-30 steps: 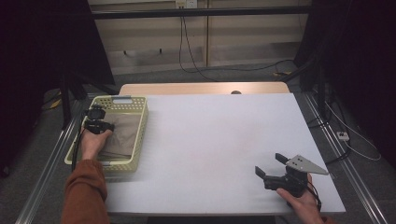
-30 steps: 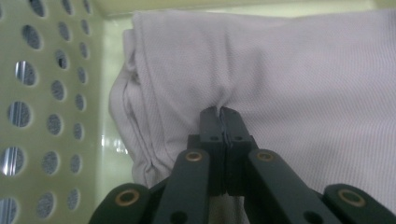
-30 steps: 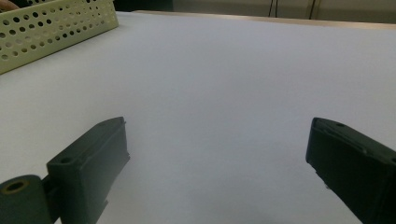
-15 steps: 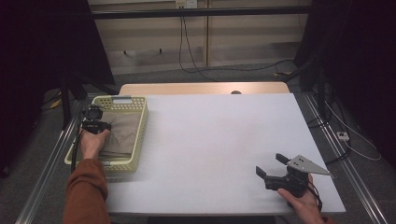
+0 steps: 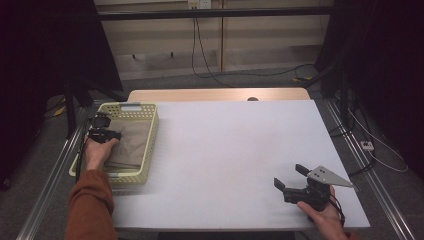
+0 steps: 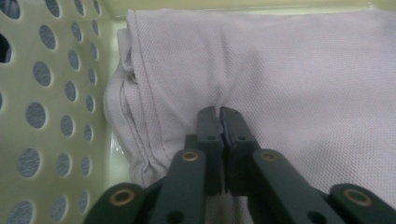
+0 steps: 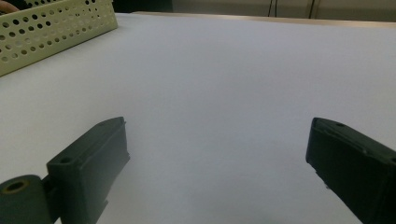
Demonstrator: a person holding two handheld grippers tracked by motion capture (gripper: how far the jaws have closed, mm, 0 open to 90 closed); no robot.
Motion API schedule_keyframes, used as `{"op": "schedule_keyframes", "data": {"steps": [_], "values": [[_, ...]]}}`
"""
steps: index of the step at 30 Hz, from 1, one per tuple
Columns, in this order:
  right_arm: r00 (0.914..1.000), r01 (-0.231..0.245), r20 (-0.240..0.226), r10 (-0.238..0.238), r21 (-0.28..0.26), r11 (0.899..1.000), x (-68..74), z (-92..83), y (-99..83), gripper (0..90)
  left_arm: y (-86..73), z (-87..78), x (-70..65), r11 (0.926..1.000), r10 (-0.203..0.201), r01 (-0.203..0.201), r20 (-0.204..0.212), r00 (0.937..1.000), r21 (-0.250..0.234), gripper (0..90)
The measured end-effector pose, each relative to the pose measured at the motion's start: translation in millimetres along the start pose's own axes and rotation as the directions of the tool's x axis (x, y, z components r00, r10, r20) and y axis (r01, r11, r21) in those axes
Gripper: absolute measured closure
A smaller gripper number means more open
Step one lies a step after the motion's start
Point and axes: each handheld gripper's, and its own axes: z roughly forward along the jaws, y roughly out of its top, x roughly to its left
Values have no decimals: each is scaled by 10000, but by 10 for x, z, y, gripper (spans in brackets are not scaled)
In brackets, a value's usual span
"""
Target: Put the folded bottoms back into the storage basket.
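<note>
The left gripper's [image 6: 219,112] jaws are pinched together on a fold of the shirt [image 6: 289,74], the pale cloth puckering at their tips; they have just eased open a trace, cloth between them. The shirt is soft, light and limp, so it will likely sag and unfold when lifted; the thick folded edge beside the basket [image 5: 150,131] wall looks the surest hold. It is beige, fine-meshed, folded flat in the basket. The right gripper [image 5: 291,176] rests wide open on the table [image 5: 225,150], holding nothing.

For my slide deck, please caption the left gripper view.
Left gripper pinching folded pale cloth inside perforated yellow basket.
</note>
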Motion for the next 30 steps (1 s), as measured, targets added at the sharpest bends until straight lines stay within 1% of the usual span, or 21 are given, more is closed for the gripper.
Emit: {"op": "schedule_keyframes", "data": {"steps": [3,4,6,7,8,9,10,12,14,15,16,17,18,19,20,21,22,23,25,29,30], "values": [[10000,42,3,-42,21,10000,6,3,1,51,2,-28,0,9999,112,-112,-25,9999,54,822],[10000,69,2,-69,25,10000,8,4,2,51,6,-36,-5,9998,217,-217,-92,9997,20,808],[9999,106,17,-106,50,9999,8,5,2,51,13,-58,-19,9993,361,-361,-68,9993,4,758],[10000,63,29,-63,36,10000,8,7,3,51,15,-70,-19,9993,384,-384,-65,9992,-36,735],[10000,39,39,-39,39,10000,7,10,3,50,12,-81,-21,9994,311,-313,-70,9995,-178,722],[10000,31,42,-31,42,10000,7,13,3,51,11,-102,-11,9990,397,-399,-64,9992,-208,713],[10000,46,46,-46,50,10000,7,14,2,51,12,-124,-8,9986,380,-381,-54,9993,-365,698],[10000,58,42,-58,58,10000,13,13,3,51,13,-167,-20,9955,687,-690,-82,9976,-655,649],[10000,57,39,-57,55,10000,12,14,1,51,16,-212,-48,9925,954,-961,-131,9954,-755,600],[10000,82,47,-82,66,9999,9,15,1,51,16,-232,-61,9912,984,-995,-161,9950,-875,579],[10000,66,49,-66,75,10000,7,15,1,51,18,-249,-69,9901,940,-953,-174,9954,-1027,529],[10000,80,53,-80,64,9999,7,14,1,51,23,-262,-66,9902,888,-906,-213,9958,-1066,471],[10000,45,47,-45,61,10000,11,12,1,51,26,-279,-64,9892,956,-971,-189,9952,-1099,436],[10000,59,45,-59,49,10000,11,10,1,51,25,-294,-61,9860,1130,-1144,-184,9934,-1210,403],[10000,55,53,-56,44,10000,11,8,1,51,21,-302,-61,9844,1148,-1169,-236,9931,-1313,358],[10000,60,56,-60,53,10000,7,7,1,51,19,-312,-57,9845,1097,-1122,-255,9936,-1347,308],[10000,46,63,-47,56,10000,6,7,0,51,19,-322,-55,9833,1075,-1094,-214,9940,-1457,261],[10000,1,62,-1,46,10000,7,9,1,51,19,-347,-55,9815,1179,-1181,-102,9930,-1508,227],[10000,-4,74,4,47,10000,8,9,1,51,17,-383,-65,9724,1304,-1327,-249,9912,-1920,185],[10000,32,82,-33,26,10000,12,2,3,51,15,-472,-66,9641,1106,-1092,-80,9938,-2422,99],[9999,54,87,-54,27,10000,12,1,4,51,13,-494,-69,9620,1200,-1184,-88,9927,-2460,79]]}}
